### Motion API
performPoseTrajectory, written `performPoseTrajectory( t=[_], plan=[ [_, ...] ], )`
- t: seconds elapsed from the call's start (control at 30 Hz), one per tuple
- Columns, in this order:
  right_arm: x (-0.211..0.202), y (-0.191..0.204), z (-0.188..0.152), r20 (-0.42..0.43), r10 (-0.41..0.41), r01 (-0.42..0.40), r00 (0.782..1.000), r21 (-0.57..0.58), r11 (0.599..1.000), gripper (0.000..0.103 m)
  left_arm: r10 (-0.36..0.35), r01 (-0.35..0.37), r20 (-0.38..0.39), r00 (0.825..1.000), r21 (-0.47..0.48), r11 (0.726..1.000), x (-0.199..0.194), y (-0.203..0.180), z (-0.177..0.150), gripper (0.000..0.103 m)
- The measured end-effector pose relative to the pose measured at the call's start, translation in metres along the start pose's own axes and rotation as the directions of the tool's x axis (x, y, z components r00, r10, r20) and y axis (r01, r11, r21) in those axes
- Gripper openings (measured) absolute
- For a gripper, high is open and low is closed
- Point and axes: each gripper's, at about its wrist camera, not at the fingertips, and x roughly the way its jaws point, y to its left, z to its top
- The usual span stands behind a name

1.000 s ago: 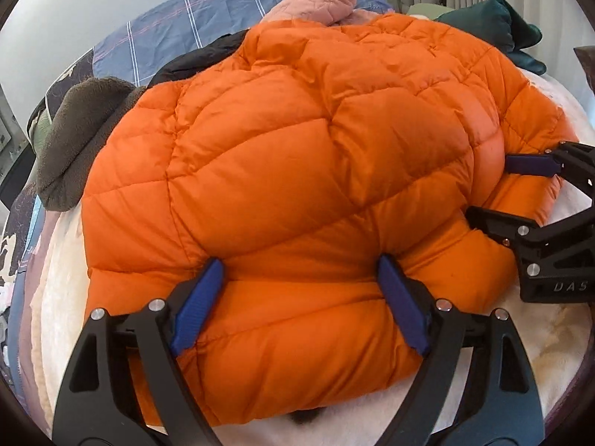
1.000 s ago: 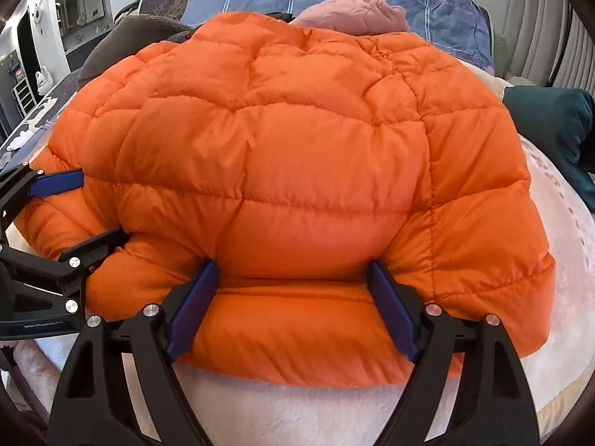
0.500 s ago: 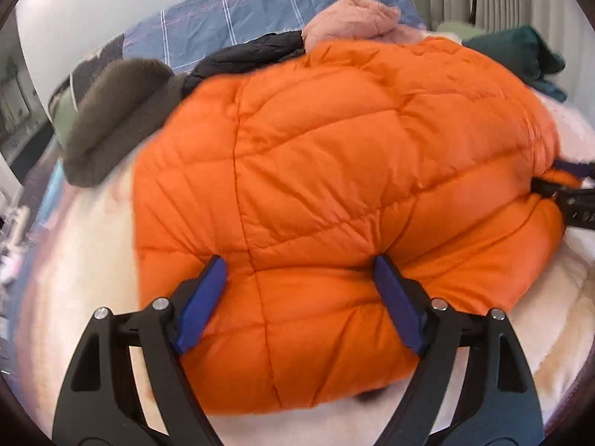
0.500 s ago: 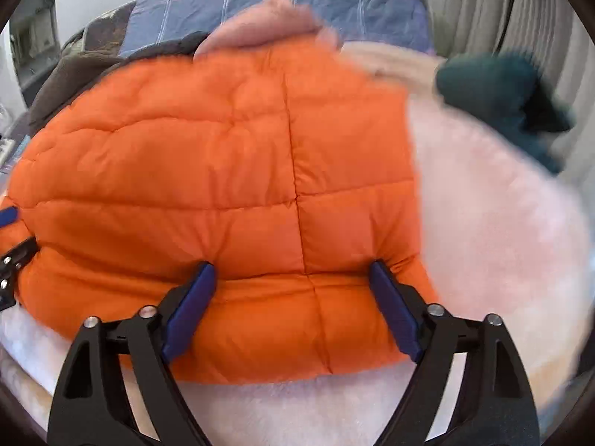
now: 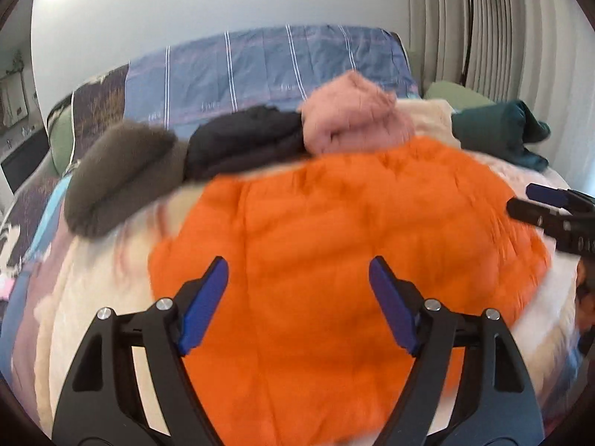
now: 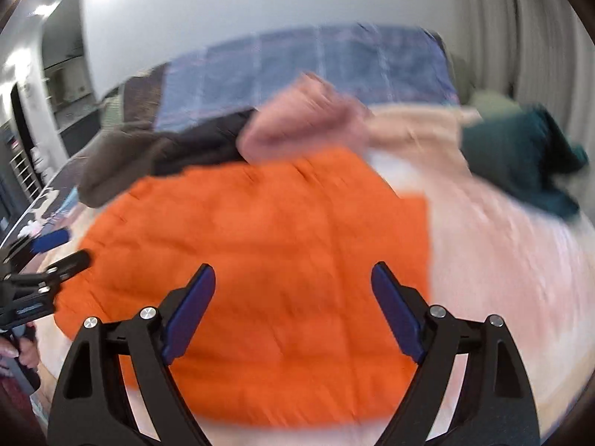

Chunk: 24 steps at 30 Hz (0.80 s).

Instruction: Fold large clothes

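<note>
Jaws of both grippers gape over the puffy orange quilted jacket [image 5: 334, 245], left gripper [image 5: 297, 290] slowly closing, right gripper [image 6: 293, 293] gripping nothing; only the right view shows fingers [image 6: 15, 353] at 8 o'clock.

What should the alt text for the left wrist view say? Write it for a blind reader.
An orange puffer jacket lies on a cream blanket on a bed, blurred by motion. The left tool hovers over it, jaws closing with nothing gripped between them, and the right tool pokes in at the right edge. Other clothes are piled behind the jacket.
</note>
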Motion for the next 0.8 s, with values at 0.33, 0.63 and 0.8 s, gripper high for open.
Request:
performPoseTrajectory(
  t=[0.33,0.63,0.8],
  plan=[
    [0.107,0.003,-0.023,-0.213,-0.064,0.053,0.975,-0.059,0.997,0.093,-0.012,0.011,-0.117,0.993,-0.006,1.000,0.109,-0.008,-0.015,0.086],
    [0.084,0.001,0.017,-0.198,0.021,-0.017,0.980,0.022,1.000,0.092,-0.056,0.049,-0.089,0.994,-0.072,0.996,0.081,0.000,0.017,0.073],
    [0.097,0.008,0.075,-0.110,0.036,-0.032,0.993,0.032,0.999,0.091,0.002,-0.004,-0.052,0.999,-0.055,0.998,0.097,-0.002,0.066,0.063]
  ],
)
